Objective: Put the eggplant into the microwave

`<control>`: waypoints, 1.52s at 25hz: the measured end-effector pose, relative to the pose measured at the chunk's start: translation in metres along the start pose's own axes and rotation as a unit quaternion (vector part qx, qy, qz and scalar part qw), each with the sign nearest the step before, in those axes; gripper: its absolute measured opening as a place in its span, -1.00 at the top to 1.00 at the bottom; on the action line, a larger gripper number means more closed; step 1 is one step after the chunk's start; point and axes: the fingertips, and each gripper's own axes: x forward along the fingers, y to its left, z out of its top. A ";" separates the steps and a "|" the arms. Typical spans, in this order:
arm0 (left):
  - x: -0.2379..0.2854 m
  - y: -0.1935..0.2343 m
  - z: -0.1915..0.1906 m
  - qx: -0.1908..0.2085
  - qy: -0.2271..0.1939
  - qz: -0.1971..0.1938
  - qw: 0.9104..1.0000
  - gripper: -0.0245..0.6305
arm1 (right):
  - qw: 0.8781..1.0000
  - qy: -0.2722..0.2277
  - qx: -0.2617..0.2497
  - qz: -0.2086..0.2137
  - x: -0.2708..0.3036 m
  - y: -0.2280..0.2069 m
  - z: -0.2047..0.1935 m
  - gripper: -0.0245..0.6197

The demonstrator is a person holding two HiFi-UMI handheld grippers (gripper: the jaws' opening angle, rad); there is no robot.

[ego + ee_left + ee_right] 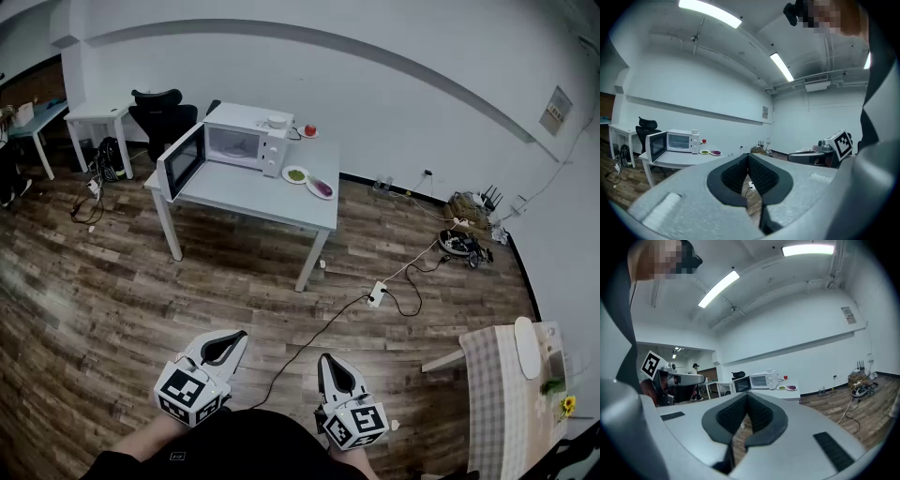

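A purple eggplant [322,187] lies on a white plate at the right end of a grey table [253,192] across the room. On the same table stands a white microwave [246,141] with its door [181,160] swung open to the left. Both grippers are held low near the person's body, far from the table. My left gripper [240,336] is shut with nothing in it, its pads [759,174] meeting. My right gripper [327,359] is likewise shut and empty. The microwave [677,141] and eggplant [715,153] look small in the left gripper view, as do the microwave [761,381] and eggplant [791,387] in the right gripper view.
A plate of green food [296,174] and a red object [310,130] sit by the microwave. A power strip [377,294] and black cable [309,347] cross the wooden floor. A black chair [161,114] and white desk [97,117] stand at the back left, a checked table [497,394] at right.
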 end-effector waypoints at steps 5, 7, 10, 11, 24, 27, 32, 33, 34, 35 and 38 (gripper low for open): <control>0.005 -0.017 -0.003 0.002 0.006 -0.003 1.000 0.90 | 1.000 -0.001 0.007 0.001 -0.013 -0.009 -0.004 0.88; 0.009 -0.025 -0.004 0.004 0.009 -0.002 1.000 0.90 | 1.000 -0.002 0.012 0.001 -0.018 -0.016 -0.005 0.88; 0.017 -0.035 -0.003 0.005 0.014 -0.002 1.000 0.90 | 1.000 -0.004 0.015 -0.005 -0.026 -0.028 -0.005 0.88; 0.020 -0.039 -0.002 0.005 0.016 -0.002 1.000 0.90 | 1.000 -0.006 0.018 -0.007 -0.029 -0.033 -0.005 0.88; 0.051 -0.080 -0.001 0.002 0.017 0.022 1.000 0.90 | 0.999 -0.020 0.051 0.002 -0.071 -0.089 -0.014 0.88; 0.058 -0.082 0.001 0.002 0.014 0.024 1.000 0.90 | 0.998 -0.017 0.052 0.001 -0.070 -0.098 -0.013 0.88; 0.074 -0.073 0.000 -0.007 0.008 0.028 1.000 0.90 | 0.999 -0.008 0.046 0.003 -0.057 -0.109 -0.011 0.88; 0.077 -0.069 -0.002 -0.010 0.008 0.029 0.999 0.90 | 0.999 -0.006 0.044 0.004 -0.053 -0.111 -0.011 0.88; 0.080 -0.064 -0.003 -0.013 0.007 0.030 0.999 0.90 | 0.999 -0.003 0.043 0.004 -0.048 -0.112 -0.012 0.88; 0.083 -0.058 -0.005 -0.016 0.008 0.031 0.999 0.90 | 0.999 -0.001 0.043 0.002 -0.043 -0.114 -0.012 0.88; 0.097 -0.039 -0.006 -0.025 0.006 0.031 0.999 0.90 | 0.999 0.002 0.039 -0.005 -0.024 -0.123 -0.009 0.88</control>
